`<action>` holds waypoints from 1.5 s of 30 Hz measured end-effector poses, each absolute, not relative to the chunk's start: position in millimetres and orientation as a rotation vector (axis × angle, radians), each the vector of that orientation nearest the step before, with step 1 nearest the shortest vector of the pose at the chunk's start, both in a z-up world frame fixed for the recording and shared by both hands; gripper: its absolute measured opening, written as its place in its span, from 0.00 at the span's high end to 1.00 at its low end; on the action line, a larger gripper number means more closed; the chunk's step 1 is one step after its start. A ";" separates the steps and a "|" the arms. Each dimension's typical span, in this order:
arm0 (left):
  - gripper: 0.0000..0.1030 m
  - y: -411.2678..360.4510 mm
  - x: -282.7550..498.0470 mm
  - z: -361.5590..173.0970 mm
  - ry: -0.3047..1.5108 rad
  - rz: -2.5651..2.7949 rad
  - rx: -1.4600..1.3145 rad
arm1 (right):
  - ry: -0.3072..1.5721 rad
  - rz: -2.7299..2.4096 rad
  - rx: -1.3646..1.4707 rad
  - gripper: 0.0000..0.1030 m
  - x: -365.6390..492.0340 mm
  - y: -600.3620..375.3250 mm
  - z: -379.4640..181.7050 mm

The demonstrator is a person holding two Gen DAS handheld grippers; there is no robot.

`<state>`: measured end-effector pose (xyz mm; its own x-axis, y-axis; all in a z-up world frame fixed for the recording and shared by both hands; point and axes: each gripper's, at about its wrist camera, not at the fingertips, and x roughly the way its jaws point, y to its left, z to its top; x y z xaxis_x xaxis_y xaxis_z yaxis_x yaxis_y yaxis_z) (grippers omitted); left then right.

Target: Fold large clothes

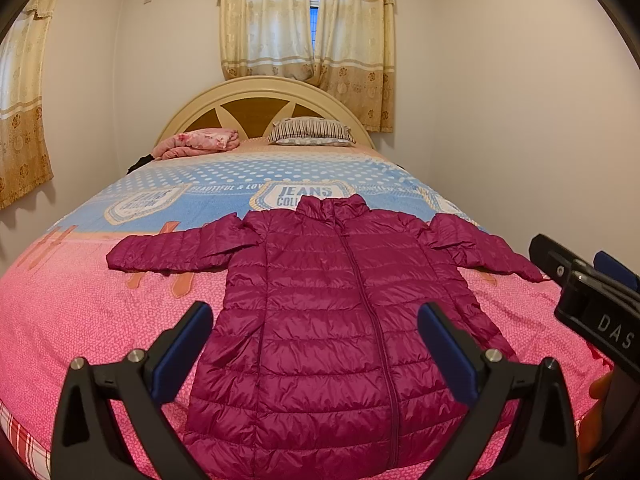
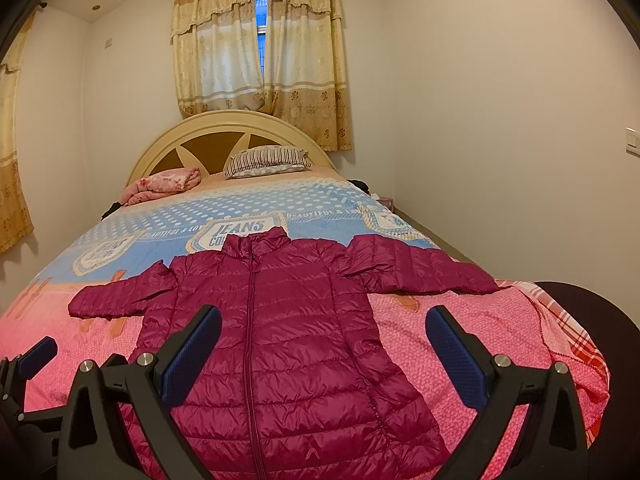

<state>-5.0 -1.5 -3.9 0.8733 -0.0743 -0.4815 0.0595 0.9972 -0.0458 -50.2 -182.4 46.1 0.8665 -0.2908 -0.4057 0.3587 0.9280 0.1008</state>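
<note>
Jacket (image 1: 320,300): we find it flat, zipped, mid-frame on bedspread (image 1: 80,300).
Left gripper (image 1: 316,344): wide, above hem, empty.
Right gripper (image 2: 324,344): wide, above hem, empty.
Writing: we read "JEANS" above collar.

A: What sits by the arched headboard (image 1: 262,98)?
B: A striped pillow (image 1: 310,131) lies just below its right half; a folded pink floral blanket (image 1: 200,142) lies below its left half.
A: And behind it?
B: Cream floral curtains (image 1: 306,20) hang above the headboard, parted slightly.
</note>
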 end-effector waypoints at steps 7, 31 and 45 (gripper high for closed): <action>0.00 -1.2 -5.3 -3.6 0.504 -0.070 -0.029 | 0.400 -0.340 0.174 0.01 -50.3 -181.4 45.5; 0.00 -1.3 -0.7 -12.3 0.533 -0.072 -0.038 | 0.437 -0.328 0.186 0.01 -43.8 -184.9 39.7; 0.00 35.6 75.0 -62.4 0.659 0.034 -0.076 | 0.529 -0.312 0.194 0.01 4.1 -257.2 5.0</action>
